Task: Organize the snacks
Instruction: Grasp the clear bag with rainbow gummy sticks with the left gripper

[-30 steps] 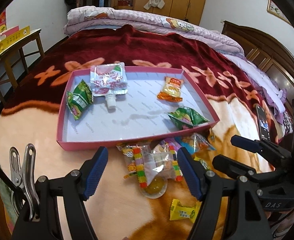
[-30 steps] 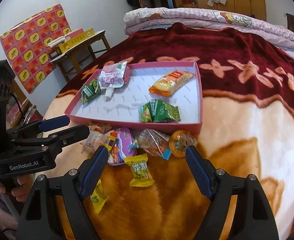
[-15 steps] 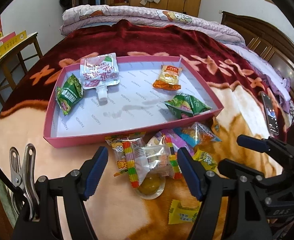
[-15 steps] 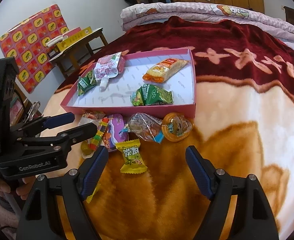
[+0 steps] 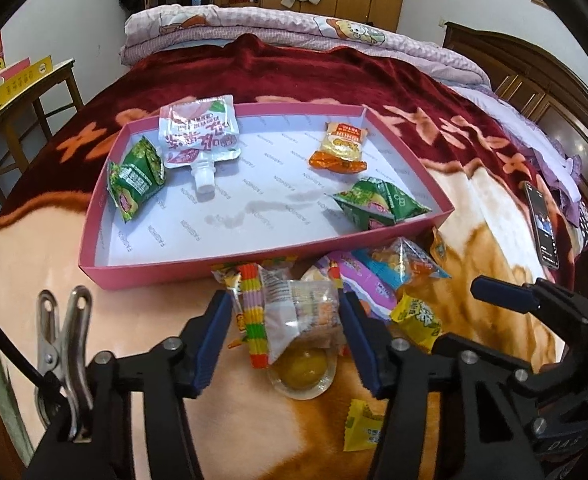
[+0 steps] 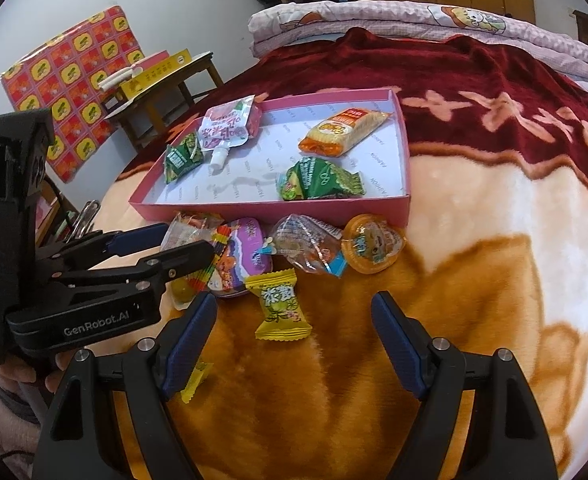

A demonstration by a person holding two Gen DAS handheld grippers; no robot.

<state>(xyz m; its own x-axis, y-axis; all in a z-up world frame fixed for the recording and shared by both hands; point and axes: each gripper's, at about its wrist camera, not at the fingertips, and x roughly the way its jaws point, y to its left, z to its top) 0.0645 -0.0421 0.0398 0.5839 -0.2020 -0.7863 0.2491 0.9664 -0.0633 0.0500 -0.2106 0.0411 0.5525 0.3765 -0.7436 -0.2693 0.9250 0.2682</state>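
Your pink tray (image 5: pixel 249 264) is holding, left to right, a green packet (image 5: pixel 135 178), a white spout pouch (image 5: pixel 199 136) with its spout pointing toward you, an orange packet (image 5: pixel 340 146) and another green packet (image 5: pixel 382 206). Since a second ago, your left gripper (image 5: pixel 281 320) has narrowed; its jaws are closing around the clear candy bag (image 5: pixel 294 312), lying lengthwise toward you just before the tray, pads not visibly pressing. Your right gripper (image 6: pixel 294 332) is hanging spread, empty, near the yellow candy (image 6: pixel 279 306).

A blanketed bed (image 6: pixel 474 320) carries a pink tray (image 6: pixel 277 209) and loose snacks (image 6: pixel 279 306).
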